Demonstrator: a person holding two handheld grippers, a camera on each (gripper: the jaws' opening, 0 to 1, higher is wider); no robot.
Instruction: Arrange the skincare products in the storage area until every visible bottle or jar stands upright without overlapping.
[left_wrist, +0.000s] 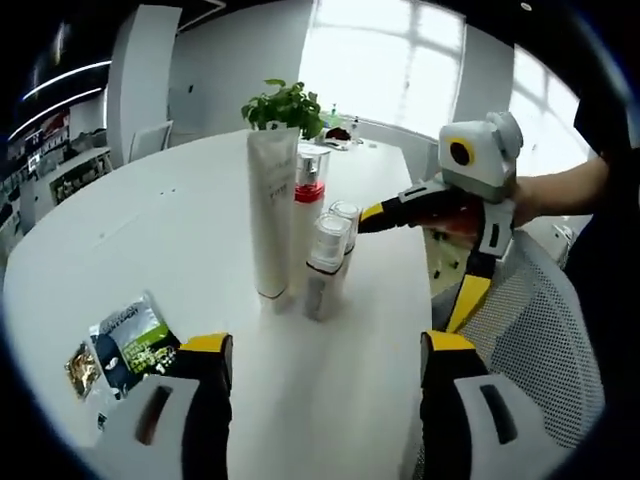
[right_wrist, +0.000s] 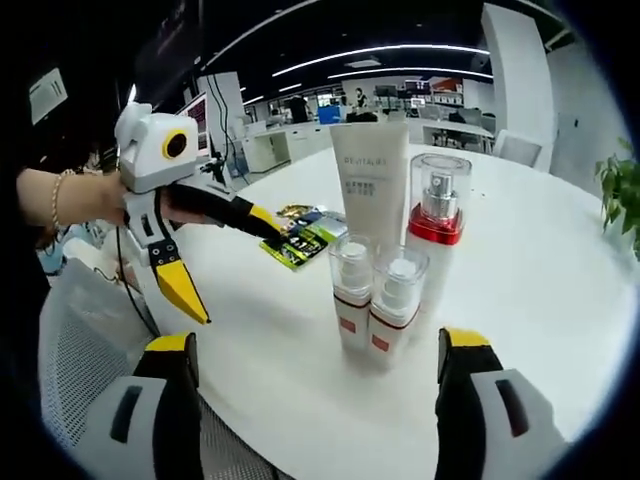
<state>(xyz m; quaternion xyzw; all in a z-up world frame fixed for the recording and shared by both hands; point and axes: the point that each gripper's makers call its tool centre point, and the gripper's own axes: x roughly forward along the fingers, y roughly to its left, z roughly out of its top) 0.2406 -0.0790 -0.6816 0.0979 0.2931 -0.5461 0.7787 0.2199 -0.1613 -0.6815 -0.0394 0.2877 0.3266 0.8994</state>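
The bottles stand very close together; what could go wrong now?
1. The tall white tube stands on its narrow cap; a nudge may topple it into the pump bottle.
2. The two small bottles touch, so gripping one may drag the other.
3. They stand near the table edge.

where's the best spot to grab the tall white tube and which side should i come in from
Grip the tall white tube across its flat upper body, above the small pump bottles. It stands upright on its cap, with the red-collared pump bottle close on one side, so probably come from the open side toward the sachets, where the left claw is.
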